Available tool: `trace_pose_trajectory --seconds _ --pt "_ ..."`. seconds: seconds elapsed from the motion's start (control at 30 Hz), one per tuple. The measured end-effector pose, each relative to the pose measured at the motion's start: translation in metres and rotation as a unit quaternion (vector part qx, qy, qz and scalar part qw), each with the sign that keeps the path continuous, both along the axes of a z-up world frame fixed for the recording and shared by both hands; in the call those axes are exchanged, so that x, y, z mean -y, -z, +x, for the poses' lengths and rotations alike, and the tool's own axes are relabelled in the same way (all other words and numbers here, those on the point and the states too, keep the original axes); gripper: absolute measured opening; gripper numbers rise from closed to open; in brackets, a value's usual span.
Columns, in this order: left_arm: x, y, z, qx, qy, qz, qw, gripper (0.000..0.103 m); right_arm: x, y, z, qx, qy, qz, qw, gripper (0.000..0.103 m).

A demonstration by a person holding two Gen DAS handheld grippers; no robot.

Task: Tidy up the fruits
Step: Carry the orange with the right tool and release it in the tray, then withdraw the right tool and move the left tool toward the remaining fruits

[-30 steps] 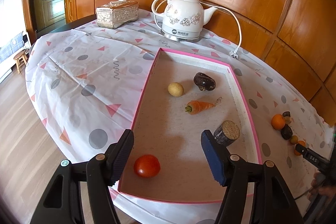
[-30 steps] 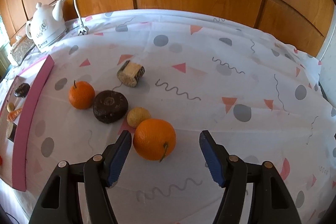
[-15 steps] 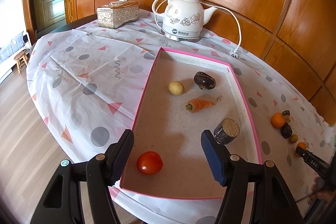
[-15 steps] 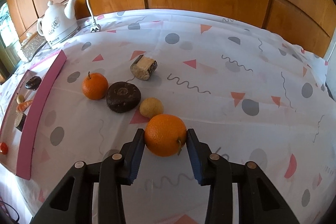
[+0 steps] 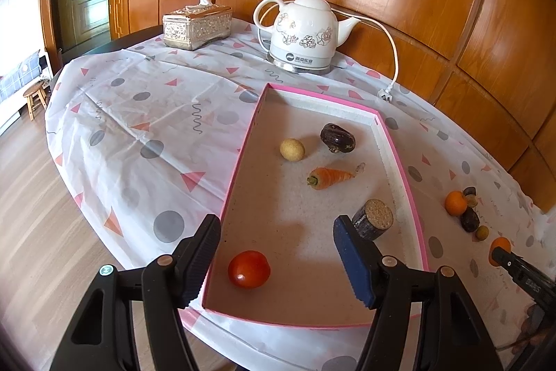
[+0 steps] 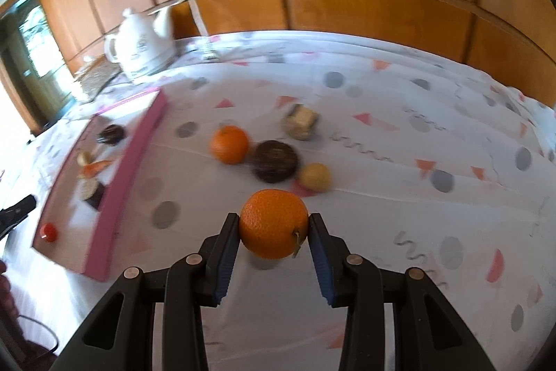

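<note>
A: Two grippers. State of each?

B: My right gripper (image 6: 274,233) is clamped on the big orange (image 6: 274,223), pads pressing both its sides, lower centre of the right wrist view. It looks lifted just off the tablecloth (image 6: 382,197), shadow underneath. My left gripper (image 5: 276,254) is about half open and holds nothing; it hangs over the near end of the pink tray (image 5: 399,159).

A: Step?

B: Pick done, I judge; carry is next. The tray sits at the left of the right wrist view, so the orange needs to go left, over the pink wall, then down onto bare floor clear of the tomato (image 5: 249,268).

A: Orientation, long axis?

B: Near round, no real long axis. Stem (image 6: 296,240) points lower right, close by the right pad.

A: What's left out?

B: A small orange (image 6: 229,144), a dark round fruit (image 6: 274,160), a yellowish one (image 6: 315,177) and a tan chunk (image 6: 301,121), clustered above the grip, blurred. The carrot (image 5: 330,178) is already in the tray.
</note>
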State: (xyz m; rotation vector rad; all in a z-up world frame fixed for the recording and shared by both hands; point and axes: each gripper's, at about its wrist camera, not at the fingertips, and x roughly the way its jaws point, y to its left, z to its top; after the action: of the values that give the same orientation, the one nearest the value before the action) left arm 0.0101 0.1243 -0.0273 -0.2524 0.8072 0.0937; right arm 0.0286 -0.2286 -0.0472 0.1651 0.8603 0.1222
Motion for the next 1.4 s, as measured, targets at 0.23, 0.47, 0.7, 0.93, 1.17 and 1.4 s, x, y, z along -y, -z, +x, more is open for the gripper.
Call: trace_pose_trajectory --seconds 0.23,0.47,0.7,0.93,1.17,1.4 --pt "-0.004 -0.001 -0.001 0.0 -0.006 -0.003 1.0 0.068 -0.055 -0.016 0.007 0.009 -0.099 0.015 0.995 0.04" --pt "-0.011 0.002 -0.001 -0.004 -0.015 -0.01 0.9998 0.068 -0.109 -0.026 0.021 0.012 -0.168 0.02 0.986 0.04" --pt "-0.013 0.003 -0.001 -0.003 -0.017 -0.01 0.9998 0.068 -0.151 -0.03 0.043 0.016 -0.202 0.008 0.979 0.04" --pt "-0.017 0.006 0.0 -0.008 -0.021 -0.01 0.9997 0.068 -0.176 -0.023 0.071 -0.001 -0.2 -0.002 0.98 0.041" --pt "-0.02 0.007 0.001 -0.011 -0.024 -0.012 0.9996 0.068 -0.186 -0.012 0.079 -0.015 -0.191 -0.016 0.981 0.044" --pt "-0.018 0.004 0.0 -0.007 -0.023 -0.011 0.9996 0.068 -0.176 -0.02 0.068 -0.003 -0.177 -0.003 0.984 0.053"
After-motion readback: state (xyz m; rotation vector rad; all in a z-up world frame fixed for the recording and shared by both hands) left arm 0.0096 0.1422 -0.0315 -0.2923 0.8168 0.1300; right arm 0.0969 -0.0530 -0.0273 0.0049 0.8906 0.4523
